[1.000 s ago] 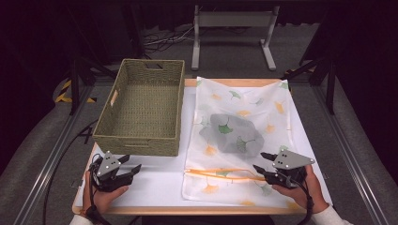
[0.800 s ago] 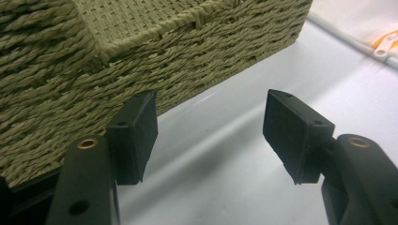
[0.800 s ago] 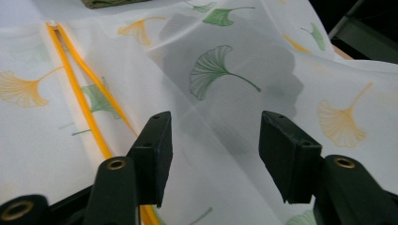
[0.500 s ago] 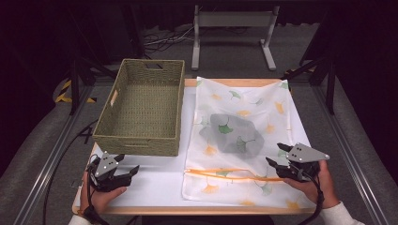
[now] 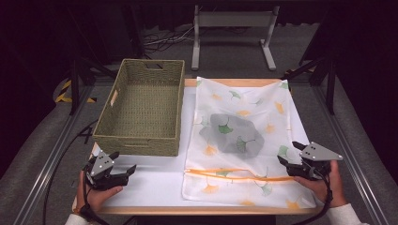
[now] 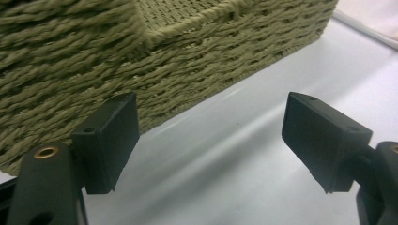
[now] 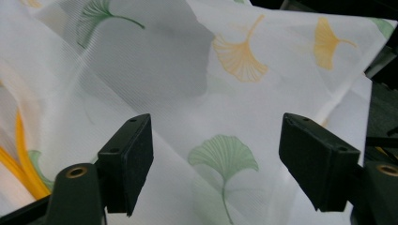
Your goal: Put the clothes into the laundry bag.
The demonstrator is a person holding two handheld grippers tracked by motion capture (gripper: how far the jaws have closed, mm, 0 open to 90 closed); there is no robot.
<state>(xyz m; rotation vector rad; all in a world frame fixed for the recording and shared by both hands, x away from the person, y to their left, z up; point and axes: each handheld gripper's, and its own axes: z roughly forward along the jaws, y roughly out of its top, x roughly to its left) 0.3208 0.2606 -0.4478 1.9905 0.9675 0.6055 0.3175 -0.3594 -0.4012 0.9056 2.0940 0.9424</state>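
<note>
Your right gripper [image 5: 290,160] has drawn back to the bag's right edge since a second ago, while your left gripper [image 5: 123,168] has stayed near the front left corner of the table [image 5: 155,185]. The bag [image 5: 244,140] lies flat beside the basket [image 5: 143,110], white and sheer with green and orange leaves, a grey bundle [image 5: 231,132] inside and an orange zipper [image 5: 234,174] near its front edge. Both hands rest low on the table, jaws spread and holding nothing.
</note>
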